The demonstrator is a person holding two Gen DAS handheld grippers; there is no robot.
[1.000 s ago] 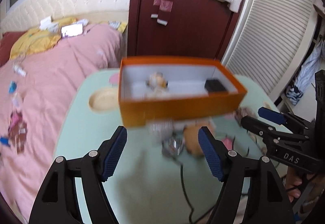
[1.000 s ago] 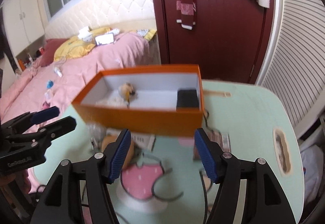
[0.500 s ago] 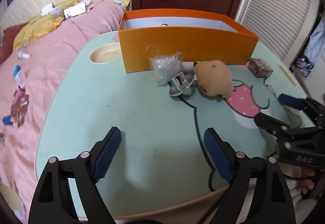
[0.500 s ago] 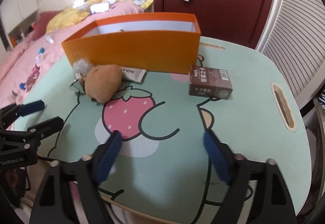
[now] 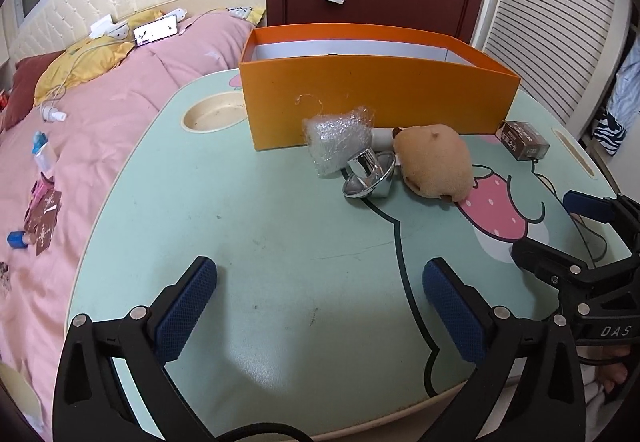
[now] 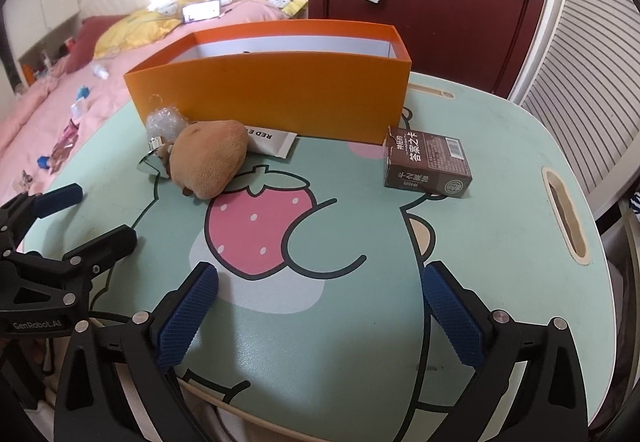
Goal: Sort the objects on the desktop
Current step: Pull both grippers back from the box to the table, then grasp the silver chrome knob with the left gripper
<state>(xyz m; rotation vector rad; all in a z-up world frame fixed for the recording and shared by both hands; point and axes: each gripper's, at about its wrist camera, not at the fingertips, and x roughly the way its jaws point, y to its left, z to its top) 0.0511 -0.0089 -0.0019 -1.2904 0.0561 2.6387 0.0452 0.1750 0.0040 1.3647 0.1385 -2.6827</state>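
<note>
A: The setting is a bedroom — a pale green surface printed with a strawberry cartoon, a pink bed to its left and a dark red door behind. Which items lie on it?

B: An orange box stands open-topped at the far side. Against its front wall lie a bubble-wrap bundle, a chrome knob touching that bundle, and a tan plush toy just beside the knob. A white tube marked "RED" lies partly under the toy, close to the box's front wall. A brown carton lies apart, near the box's right corner.

A: And the two tools?

B: The left gripper hovers over the near edge with blue pads spread wide, holding nothing. The right gripper is likewise wide apart and empty — positioned over the strawberry print, well short of the carton. Each appears at the edge of the other's view.
</note>
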